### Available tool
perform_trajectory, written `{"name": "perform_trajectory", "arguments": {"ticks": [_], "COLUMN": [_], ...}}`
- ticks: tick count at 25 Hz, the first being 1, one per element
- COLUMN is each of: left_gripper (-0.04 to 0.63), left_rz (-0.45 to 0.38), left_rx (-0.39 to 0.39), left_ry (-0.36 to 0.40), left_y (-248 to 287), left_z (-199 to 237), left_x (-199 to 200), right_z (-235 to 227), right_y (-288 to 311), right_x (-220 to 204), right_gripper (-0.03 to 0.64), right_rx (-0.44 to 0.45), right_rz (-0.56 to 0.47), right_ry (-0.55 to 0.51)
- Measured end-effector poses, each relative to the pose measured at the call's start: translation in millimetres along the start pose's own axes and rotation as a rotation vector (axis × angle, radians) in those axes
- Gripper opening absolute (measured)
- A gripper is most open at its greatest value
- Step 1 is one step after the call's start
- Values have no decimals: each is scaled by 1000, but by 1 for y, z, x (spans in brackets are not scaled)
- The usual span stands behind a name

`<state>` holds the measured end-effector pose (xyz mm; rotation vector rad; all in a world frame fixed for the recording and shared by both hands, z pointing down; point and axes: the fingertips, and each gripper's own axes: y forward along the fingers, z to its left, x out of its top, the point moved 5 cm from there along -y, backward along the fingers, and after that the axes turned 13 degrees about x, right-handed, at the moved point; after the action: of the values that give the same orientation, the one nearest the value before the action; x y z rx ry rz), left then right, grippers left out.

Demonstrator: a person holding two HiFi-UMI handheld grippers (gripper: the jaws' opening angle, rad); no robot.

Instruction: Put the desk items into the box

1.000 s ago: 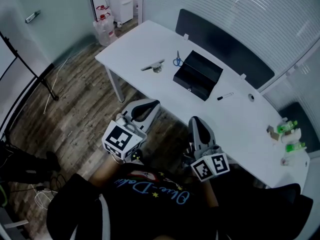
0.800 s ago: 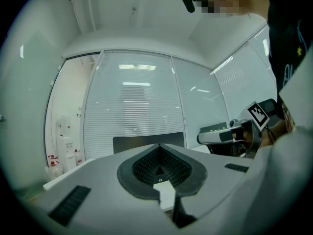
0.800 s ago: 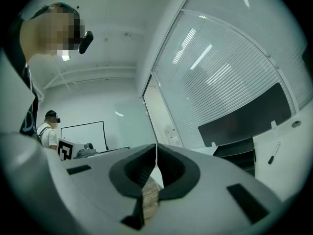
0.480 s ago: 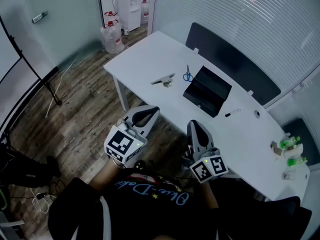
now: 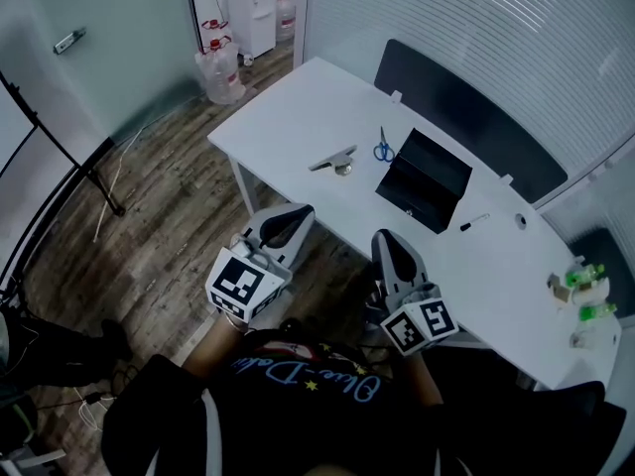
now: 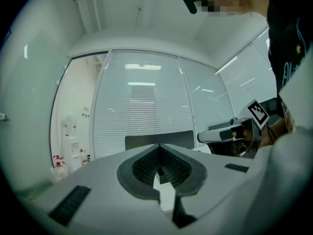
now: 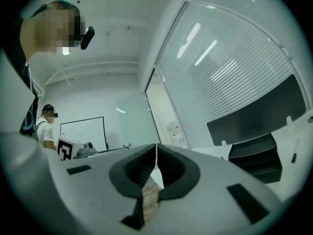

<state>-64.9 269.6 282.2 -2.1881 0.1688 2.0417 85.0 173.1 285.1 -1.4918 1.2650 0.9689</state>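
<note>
None of the desk items looks to be in the box (image 5: 427,181) yet, so I judge the task to be at its very start. The black box stands open near the middle of the white bench (image 5: 288,102). Its inside is dark and seen from far off, so I cannot rule out something small already lying in it. Blue-handled scissors (image 5: 383,150) lie just beside the box at its far left corner. A flat grey tool (image 5: 332,159) rests a little further left. A dark pen (image 5: 474,222) lies on the other side of the box, with a small round piece (image 5: 520,220) beyond it. Some green-capped things (image 5: 587,278) sit at the bench's far right end, well apart from the box, and whether they count I cannot say. The left claw (image 6: 159,148) has its pads pressed together at the tips with nothing between them, and the right claw (image 7: 156,148) is likewise pressed together and empty. Both are held level in front of the person, over the wooden floor (image 5: 159,226) and short of the bench edge. Every pick and every placement appears to remain.
</note>
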Motion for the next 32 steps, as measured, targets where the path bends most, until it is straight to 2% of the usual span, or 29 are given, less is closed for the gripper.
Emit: {"name": "perform_trajectory", "arguments": {"ticks": [19, 32], "left_gripper": [8, 8], "left_rz": [18, 52], "left_rx": [8, 32], "left_ry": [-15, -45], "left_y": [2, 18], "left_z": [56, 80], "left_x": [-18, -28], "right_z": [1, -24], "right_y": [50, 77], "right_x": [-23, -33], "right_gripper": [11, 11], "right_rx": [-16, -26], "right_rz": [37, 68], "right_ry": [28, 64]}}
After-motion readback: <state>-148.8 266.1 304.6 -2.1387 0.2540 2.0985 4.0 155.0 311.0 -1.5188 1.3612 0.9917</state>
